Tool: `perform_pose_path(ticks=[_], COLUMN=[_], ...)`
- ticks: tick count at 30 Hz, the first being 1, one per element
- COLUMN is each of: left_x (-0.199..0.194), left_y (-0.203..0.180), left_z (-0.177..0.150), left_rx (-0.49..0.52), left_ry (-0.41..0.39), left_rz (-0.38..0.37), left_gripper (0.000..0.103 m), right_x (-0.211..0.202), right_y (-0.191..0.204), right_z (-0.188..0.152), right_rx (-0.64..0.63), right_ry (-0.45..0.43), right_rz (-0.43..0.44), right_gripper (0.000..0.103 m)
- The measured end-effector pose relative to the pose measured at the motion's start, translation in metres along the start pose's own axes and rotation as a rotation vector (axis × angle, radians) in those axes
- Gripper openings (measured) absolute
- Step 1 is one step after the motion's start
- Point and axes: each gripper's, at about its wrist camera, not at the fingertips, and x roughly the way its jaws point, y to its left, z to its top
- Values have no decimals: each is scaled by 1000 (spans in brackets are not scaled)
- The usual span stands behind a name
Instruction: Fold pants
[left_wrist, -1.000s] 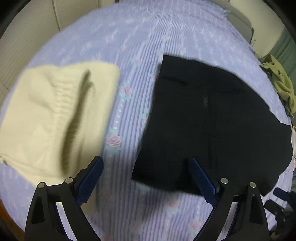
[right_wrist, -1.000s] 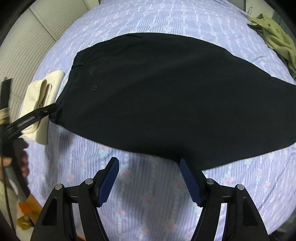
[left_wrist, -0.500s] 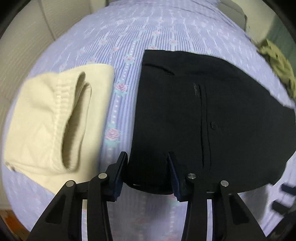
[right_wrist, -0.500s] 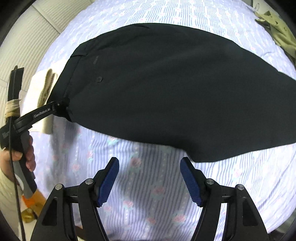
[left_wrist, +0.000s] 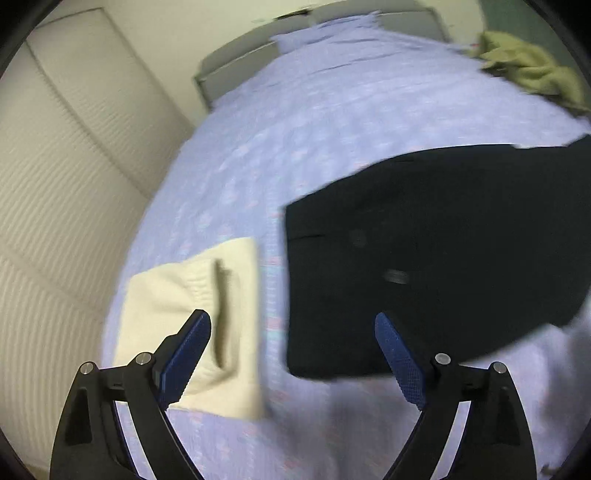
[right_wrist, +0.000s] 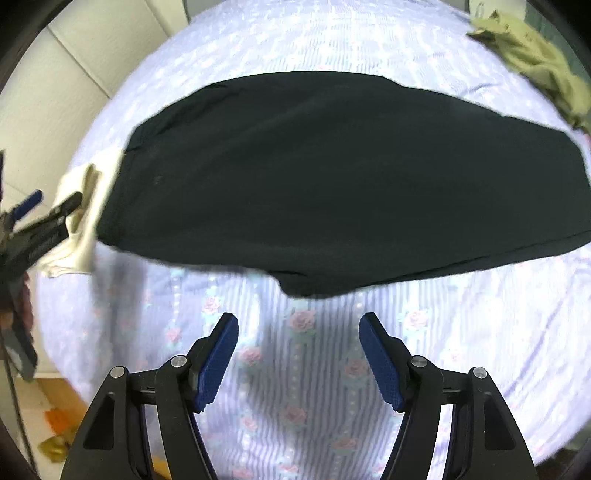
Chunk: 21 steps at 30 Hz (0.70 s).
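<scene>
Lilac floral bedsheet (right_wrist: 480, 332), ribbed cream wall (left_wrist: 55, 221), possibly grey headboard (left_wrist: 236, 70)

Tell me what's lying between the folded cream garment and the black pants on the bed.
Nothing but bare bedsheet: the left wrist view shows a strip of lilac floral fabric separating the cream garment from the black pants. The picture is blurred.

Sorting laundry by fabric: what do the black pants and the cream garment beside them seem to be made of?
Black pants: smooth, matte woven cloth, possibly a suiting blend; it lies flat with few wrinkles. Cream garment: seemingly a thicker, soft knit or fleece, judging by its gathered elastic waistband. Blur leaves both uncertain.
</scene>
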Motion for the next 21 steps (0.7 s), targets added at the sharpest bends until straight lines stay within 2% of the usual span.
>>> perform_pose_path(ticks=[2, 4, 6, 8, 9, 13, 15, 18, 19, 21], left_x=[-11, -14, -15, -17, -16, -15, -12, -14, -12, -9], left_y=[-18, -36, -52, -61, -75, -72, -62, -50, -47, -44], left_z=[-7, -17, -27, -31, -26, -29, -25, -21, -20, -17], left_rx=[21, 38, 46, 35, 32, 10, 5, -20, -28, -37], left_ry=[11, 42, 86, 112, 119, 123, 110, 102, 105, 114], left_rz=[-93, -148, -191, -222, -229, -242, -226, -226, -228, -227], left_gripper=[91, 91, 90, 90, 90, 90, 90, 90, 90, 90], right_x=[3, 14, 32, 46, 52, 68, 58, 34, 35, 50], right_y=[-7, -9, -4, -6, -6, -10, -8, -3, -2, -2], right_z=[2, 6, 6, 10, 13, 16, 23, 38, 45, 52], right_rx=[11, 0, 1, 21, 33, 65, 55, 4, -13, -30], right_ry=[11, 32, 48, 67, 64, 104, 60, -51, -54, 3], right_rz=[42, 65, 52, 62, 63, 69, 72, 71, 71, 78], right_gripper=[65, 63, 49, 42, 42, 42, 42, 42, 42, 42])
